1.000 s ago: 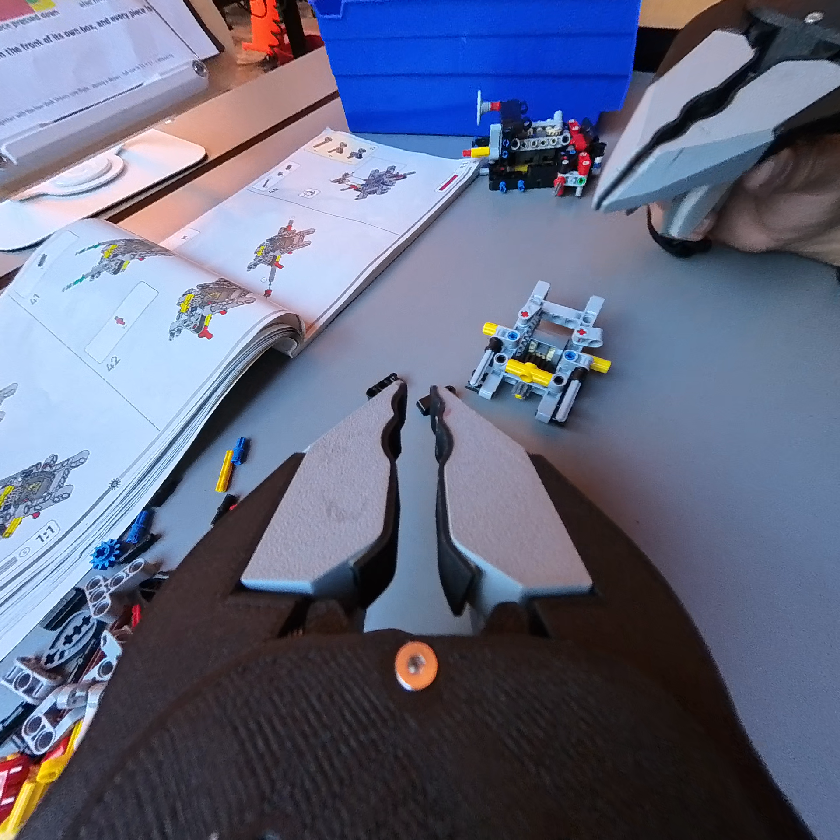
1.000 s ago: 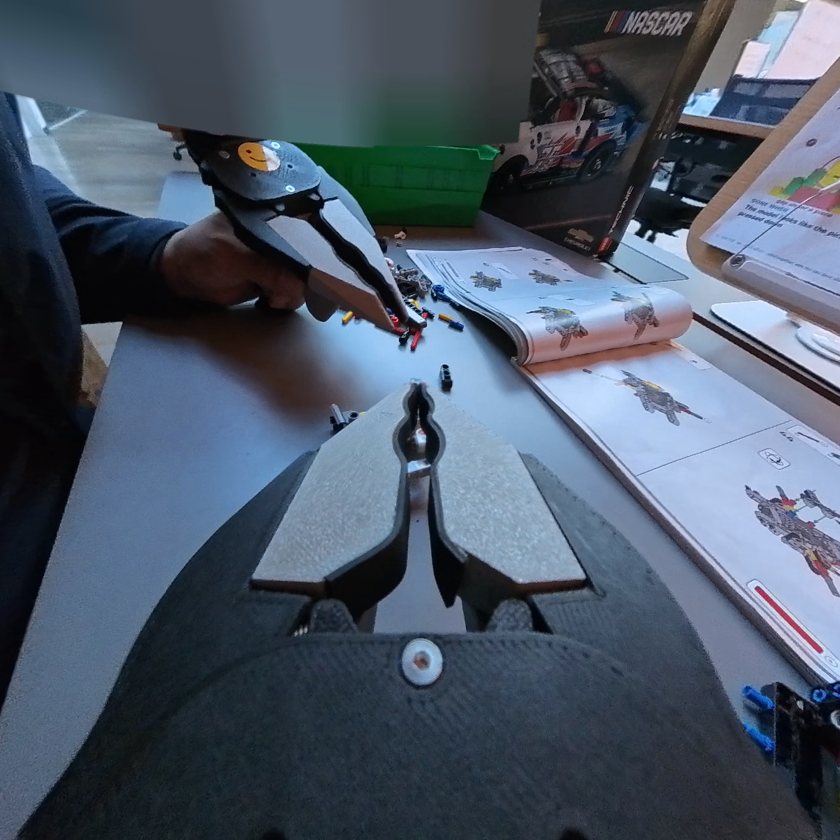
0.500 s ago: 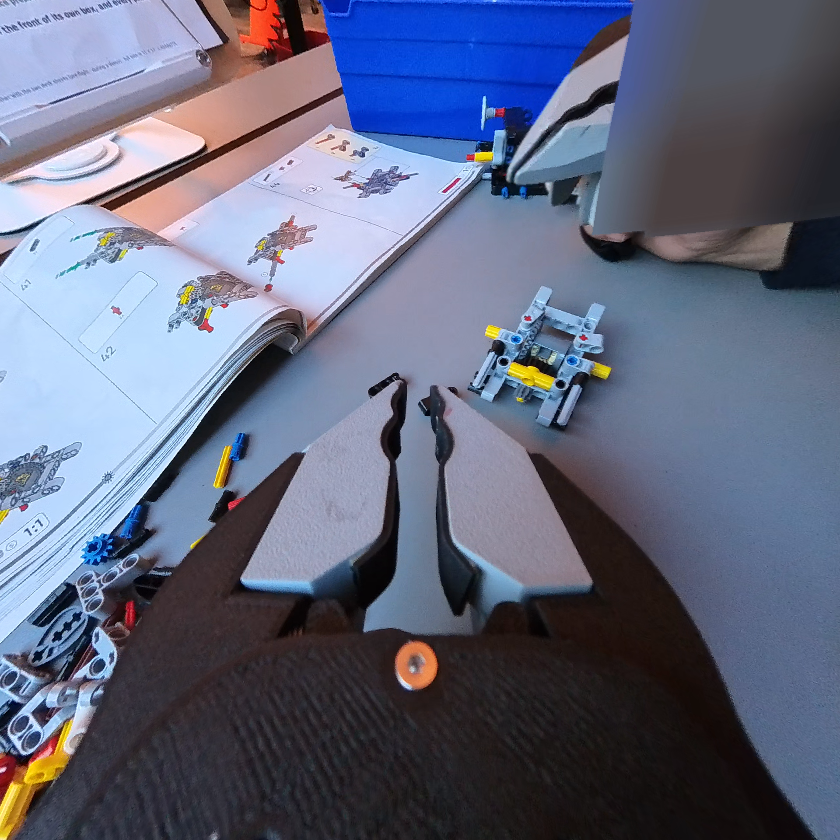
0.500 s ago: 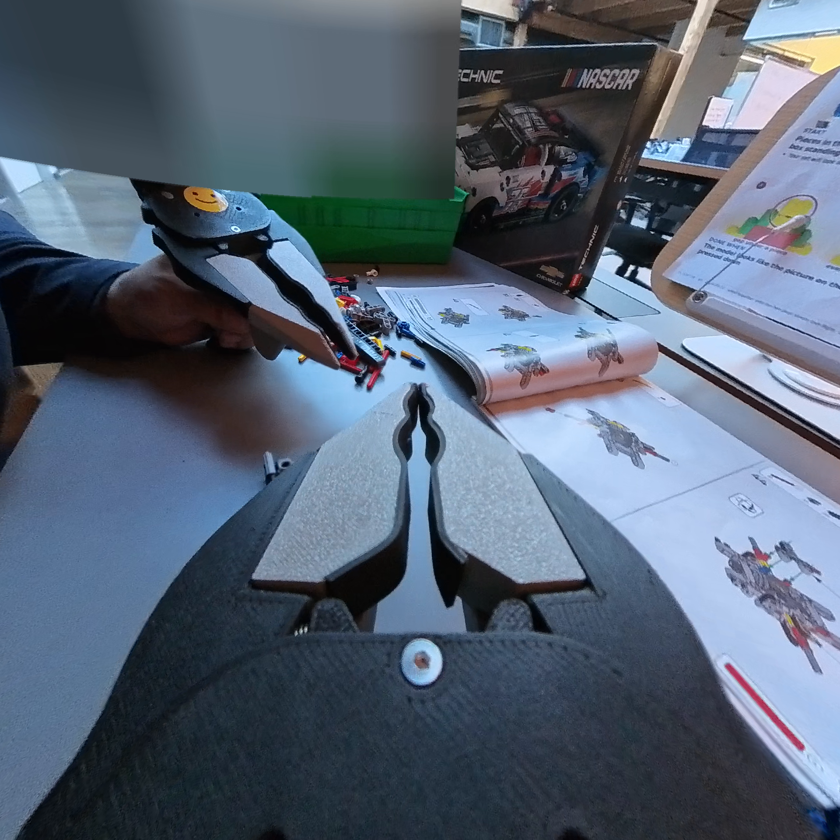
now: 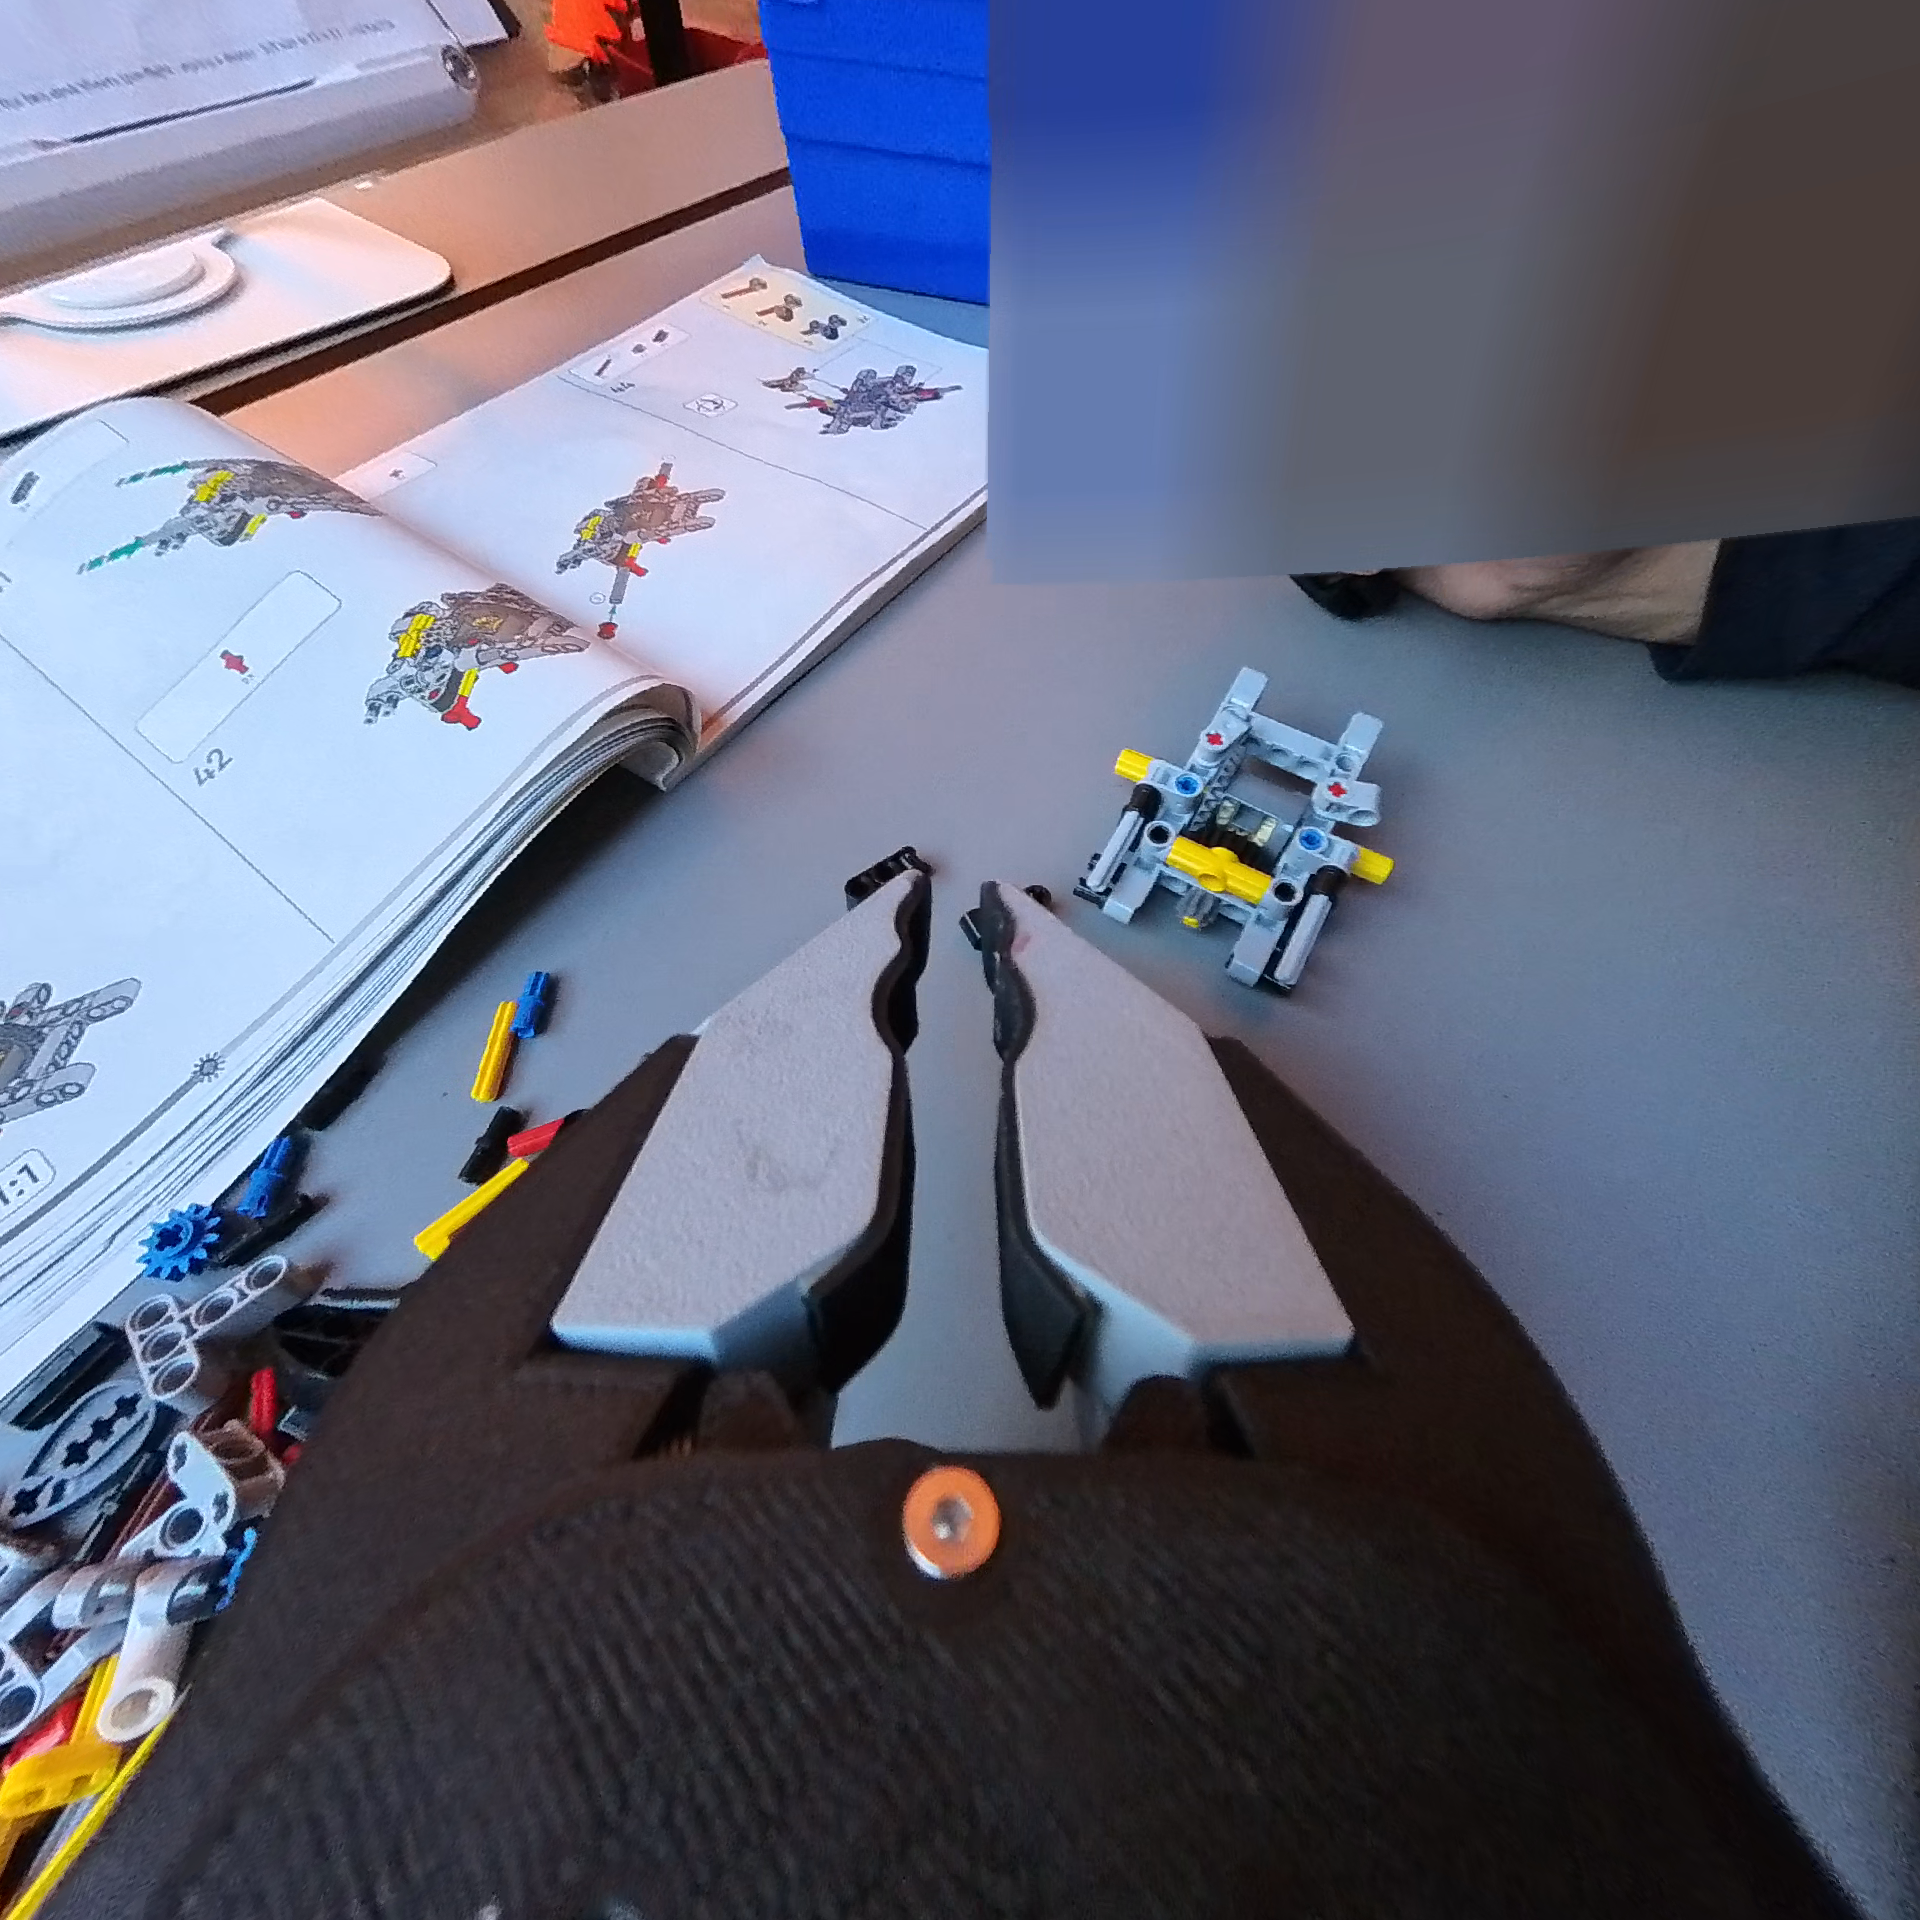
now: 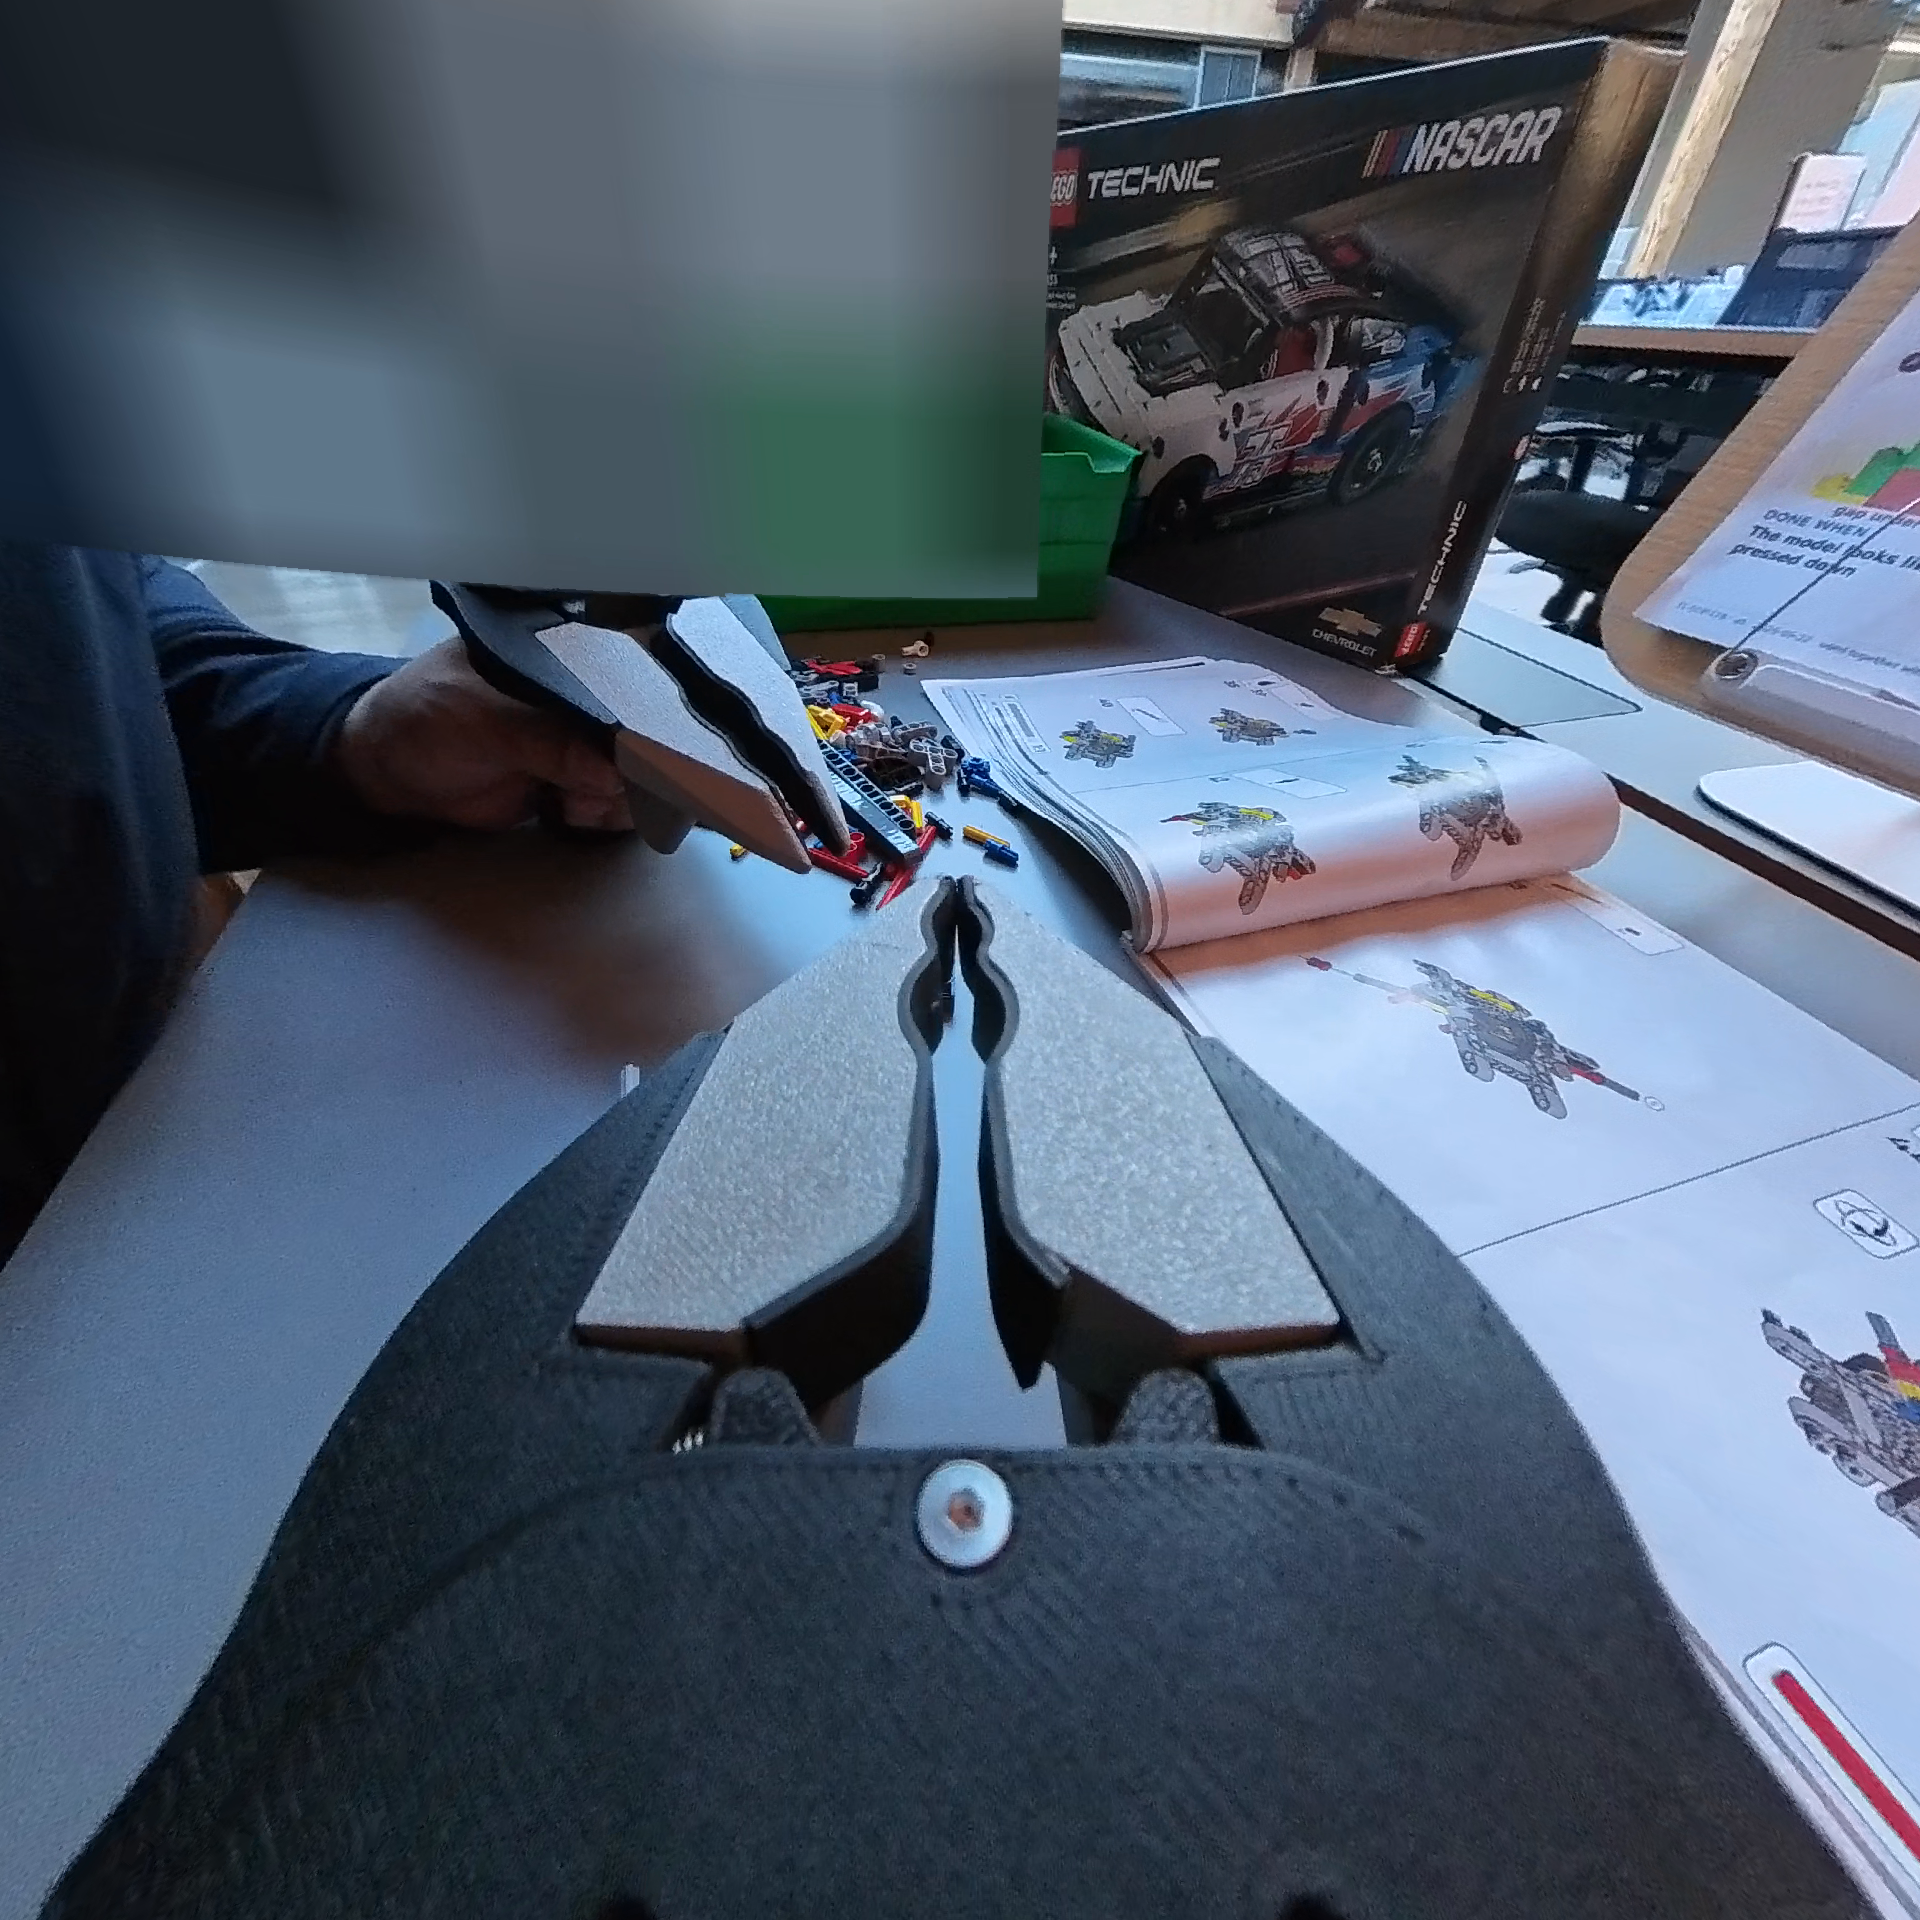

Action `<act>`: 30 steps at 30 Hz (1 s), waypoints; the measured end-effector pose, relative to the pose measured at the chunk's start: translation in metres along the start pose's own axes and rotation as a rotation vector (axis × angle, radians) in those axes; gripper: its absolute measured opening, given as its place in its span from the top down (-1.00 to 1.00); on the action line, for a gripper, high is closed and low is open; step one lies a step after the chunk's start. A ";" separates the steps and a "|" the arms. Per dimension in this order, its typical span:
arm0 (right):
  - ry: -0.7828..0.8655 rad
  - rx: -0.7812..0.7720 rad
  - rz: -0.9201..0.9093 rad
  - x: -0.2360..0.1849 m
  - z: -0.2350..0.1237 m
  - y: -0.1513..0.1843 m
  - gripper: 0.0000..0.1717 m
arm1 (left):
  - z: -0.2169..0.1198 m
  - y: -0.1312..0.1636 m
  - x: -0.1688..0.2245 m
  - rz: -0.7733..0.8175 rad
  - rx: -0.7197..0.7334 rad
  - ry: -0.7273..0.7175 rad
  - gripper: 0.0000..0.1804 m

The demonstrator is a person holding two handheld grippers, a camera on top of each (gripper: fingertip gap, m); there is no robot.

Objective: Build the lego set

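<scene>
2 grippers work over the grey table: the left gripper hangs slightly spread, bare, near a grey-and-yellow brick assembly. Right gripper, jaws pressed together, sits beside the open instruction booklet's edge, open tabletop leftward.

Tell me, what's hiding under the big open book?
The open instruction booklet lies on the grey table. A black piece pokes out from under its edge beside the loose pieces. Anything deeper underneath is covered by pages.
</scene>
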State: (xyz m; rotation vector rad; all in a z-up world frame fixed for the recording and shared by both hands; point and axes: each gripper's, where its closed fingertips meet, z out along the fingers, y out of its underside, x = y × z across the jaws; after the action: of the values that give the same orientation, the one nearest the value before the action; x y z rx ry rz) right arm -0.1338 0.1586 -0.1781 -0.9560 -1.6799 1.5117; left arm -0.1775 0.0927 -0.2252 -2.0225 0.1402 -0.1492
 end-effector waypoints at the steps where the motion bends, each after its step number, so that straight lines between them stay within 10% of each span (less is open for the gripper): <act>1: 0.000 0.002 0.004 0.000 0.000 0.000 1.00 | 0.000 0.000 0.000 -0.003 0.001 0.003 0.92; 30: -0.029 0.013 0.018 -0.007 -0.001 -0.004 1.00 | 0.026 0.030 0.008 0.134 -0.271 0.047 0.67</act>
State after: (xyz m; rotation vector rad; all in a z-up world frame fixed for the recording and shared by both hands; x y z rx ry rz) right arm -0.1291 0.1527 -0.1745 -0.9484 -1.6846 1.5532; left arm -0.1665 0.1014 -0.2636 -2.2718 0.3401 -0.0967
